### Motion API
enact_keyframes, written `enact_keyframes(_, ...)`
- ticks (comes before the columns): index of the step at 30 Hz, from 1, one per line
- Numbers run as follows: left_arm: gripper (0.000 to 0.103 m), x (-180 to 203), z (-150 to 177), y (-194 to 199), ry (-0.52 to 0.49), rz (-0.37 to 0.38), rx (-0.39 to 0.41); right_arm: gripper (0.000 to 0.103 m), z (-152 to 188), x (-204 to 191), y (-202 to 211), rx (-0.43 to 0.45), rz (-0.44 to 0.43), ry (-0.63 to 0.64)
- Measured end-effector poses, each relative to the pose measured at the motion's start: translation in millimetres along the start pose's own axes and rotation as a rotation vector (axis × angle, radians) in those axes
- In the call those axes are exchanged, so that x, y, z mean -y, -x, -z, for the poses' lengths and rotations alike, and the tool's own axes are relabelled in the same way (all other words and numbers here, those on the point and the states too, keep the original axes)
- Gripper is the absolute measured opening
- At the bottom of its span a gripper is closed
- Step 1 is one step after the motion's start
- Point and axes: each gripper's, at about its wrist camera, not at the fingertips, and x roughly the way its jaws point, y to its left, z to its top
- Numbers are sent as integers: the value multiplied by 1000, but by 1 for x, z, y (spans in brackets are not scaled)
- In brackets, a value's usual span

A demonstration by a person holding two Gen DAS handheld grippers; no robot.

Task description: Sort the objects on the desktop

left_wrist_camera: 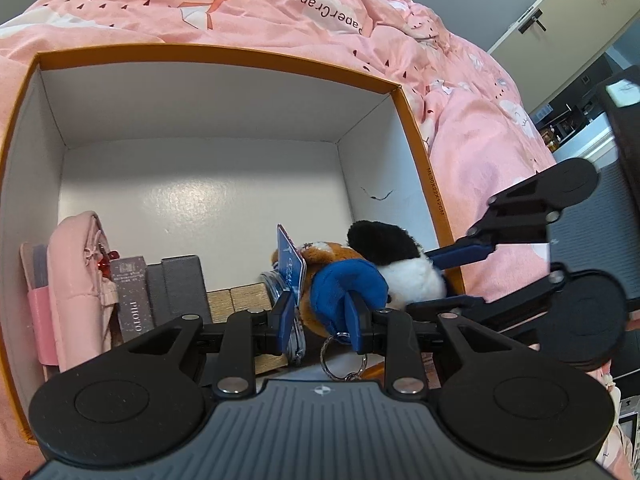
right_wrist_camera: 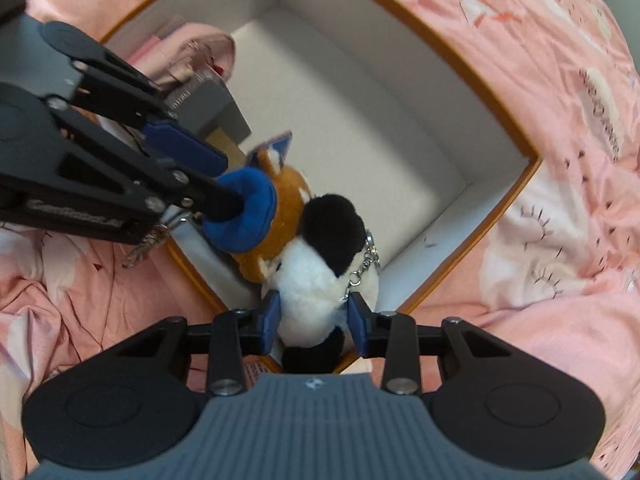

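Note:
An orange-rimmed white box [left_wrist_camera: 240, 50] lies on pink bedding. At its near right corner, my left gripper [left_wrist_camera: 320, 312] is shut on the blue cap of a brown plush keychain [left_wrist_camera: 332, 256]. A blue tag [left_wrist_camera: 290, 264] and a key ring [left_wrist_camera: 340, 360] hang from this plush. Right beside it, touching, is a black-and-white panda plush [right_wrist_camera: 316, 280] with a chain. My right gripper [right_wrist_camera: 314, 316] points steeply down and is shut on its white body. Both plushes hang just inside the box [right_wrist_camera: 500, 92] wall. The left gripper [right_wrist_camera: 228, 178] comes in from the left in the right wrist view.
Along the box's near left side stand a pink pouch [left_wrist_camera: 76, 276], a dark "PHOTO" box [left_wrist_camera: 132, 296], a grey box [left_wrist_camera: 180, 284], wooden blocks [left_wrist_camera: 240, 300] and a glass jar [left_wrist_camera: 276, 292]. The far half of the box floor is bare. Rumpled pink bedding [left_wrist_camera: 480, 120] surrounds the box.

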Motion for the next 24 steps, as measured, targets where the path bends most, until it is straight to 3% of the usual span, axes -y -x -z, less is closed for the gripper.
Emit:
enact_keyframes(11, 31, 4, -1, 1, -23, -21, 0, 42, 9, 6, -1, 52, -5, -77)
enact_keyframes(24, 31, 20, 3, 38, -82, -144, 38, 48, 21, -7, 17, 130, 68, -143)
